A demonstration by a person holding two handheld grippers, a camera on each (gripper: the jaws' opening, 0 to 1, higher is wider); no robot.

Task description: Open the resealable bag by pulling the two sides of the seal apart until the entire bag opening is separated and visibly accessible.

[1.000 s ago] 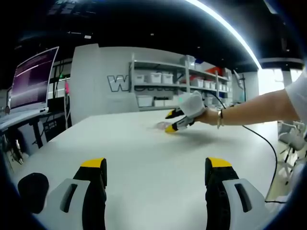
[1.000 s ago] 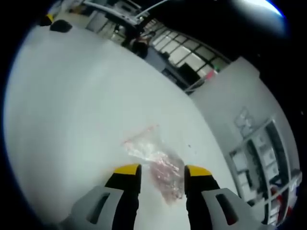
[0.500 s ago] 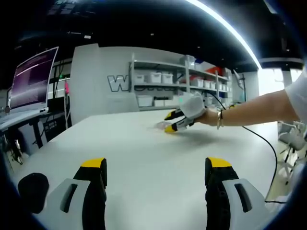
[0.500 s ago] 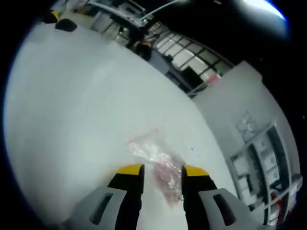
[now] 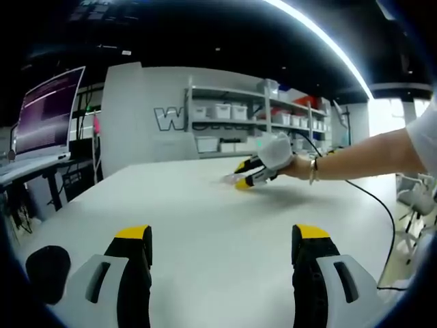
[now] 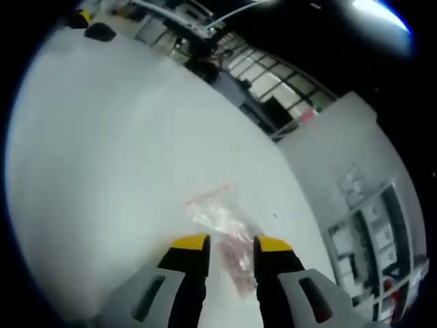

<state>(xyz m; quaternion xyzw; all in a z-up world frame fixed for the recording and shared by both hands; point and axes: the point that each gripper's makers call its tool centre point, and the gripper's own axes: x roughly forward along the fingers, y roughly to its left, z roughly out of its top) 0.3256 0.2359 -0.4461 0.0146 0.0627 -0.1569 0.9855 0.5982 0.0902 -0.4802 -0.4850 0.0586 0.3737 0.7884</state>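
Two right tongs (image 6: pixel 231 244) tips straddle the bag (image 6: pixel 222 236), seemingly pinching it.

Bag (image 6: pixel 222 236) on table (image 6: pixel 102 157)
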